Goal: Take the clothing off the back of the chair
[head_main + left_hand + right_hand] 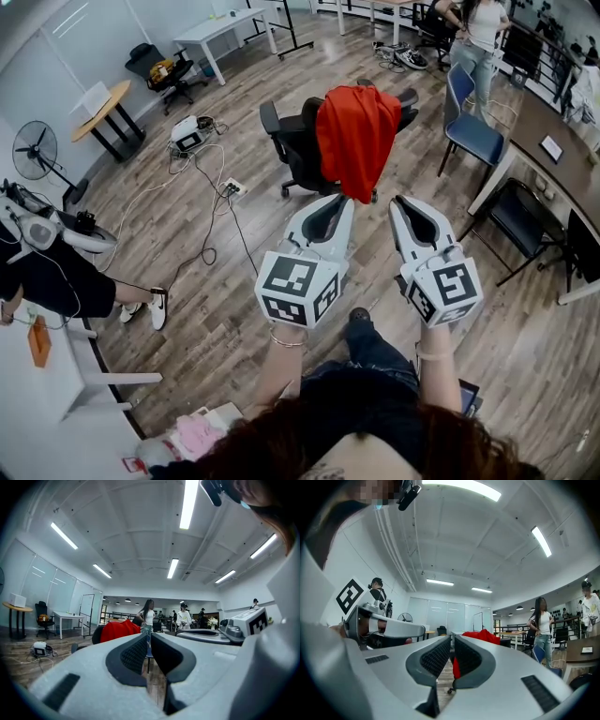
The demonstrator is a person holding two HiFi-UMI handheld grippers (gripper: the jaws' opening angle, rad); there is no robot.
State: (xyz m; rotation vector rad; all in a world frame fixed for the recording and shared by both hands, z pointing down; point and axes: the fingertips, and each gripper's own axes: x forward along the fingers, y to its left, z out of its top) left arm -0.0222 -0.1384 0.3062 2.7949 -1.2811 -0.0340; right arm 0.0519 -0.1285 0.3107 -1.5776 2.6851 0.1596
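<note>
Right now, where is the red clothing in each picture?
Head view: red clothing, upper middle, on the chair back.
Left gripper view: red clothing left of centre, above the jaws.
Right gripper view: red clothing at centre, behind the jaws.
Landmark: person in white top, to its right in all three.

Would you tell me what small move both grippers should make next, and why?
Probably carry both forward toward the red garment while opening the jaws. It hangs draped over the back of the black chair, the left gripper and right gripper are short of it, and both pairs of jaws are together and empty.
</note>
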